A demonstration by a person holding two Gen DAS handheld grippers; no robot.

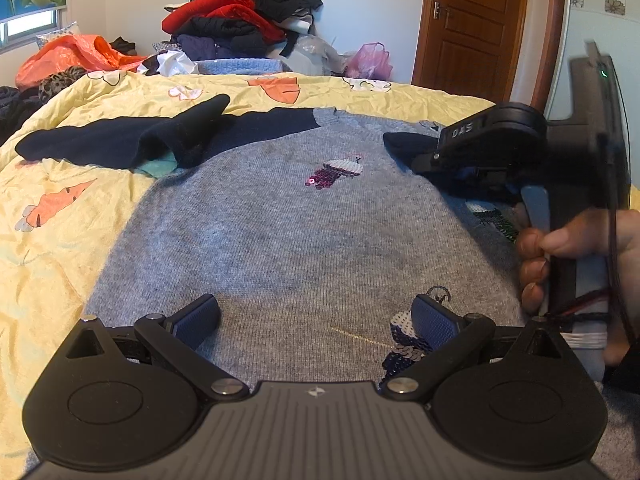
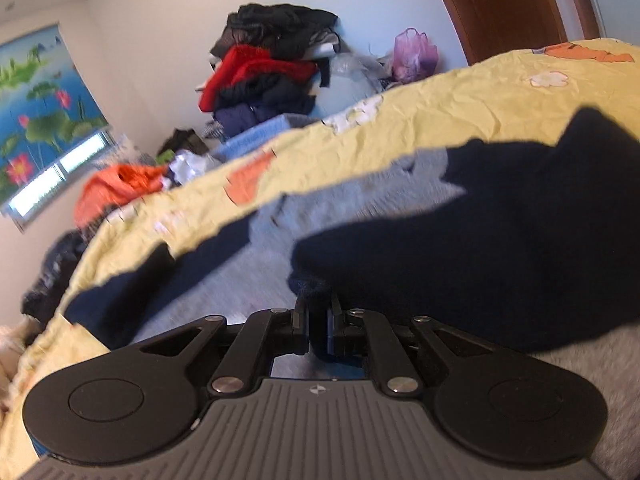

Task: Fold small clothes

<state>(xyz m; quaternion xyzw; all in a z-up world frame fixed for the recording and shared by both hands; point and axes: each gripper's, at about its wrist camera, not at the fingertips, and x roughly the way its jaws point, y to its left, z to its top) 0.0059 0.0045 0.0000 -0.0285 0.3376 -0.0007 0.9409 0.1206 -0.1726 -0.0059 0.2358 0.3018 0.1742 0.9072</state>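
A small grey knit sweater (image 1: 288,232) with dark navy sleeves and sequin patches lies flat on the yellow bedspread (image 1: 60,240). Its left sleeve (image 1: 120,140) is folded in across the shoulder. My left gripper (image 1: 316,320) is open and empty, low over the sweater's hem. My right gripper (image 2: 318,316) is shut on the navy right sleeve (image 2: 480,264) and holds it lifted over the grey body (image 2: 248,280). In the left wrist view the right gripper (image 1: 440,152) sits at the right edge with the sleeve cuff (image 1: 404,144) in it.
A tall heap of red, black and navy clothes (image 1: 244,12) stands beyond the bed, with an orange garment (image 1: 72,56) at the left and a pink bag (image 1: 370,60). A brown door (image 1: 472,24) is at the back right.
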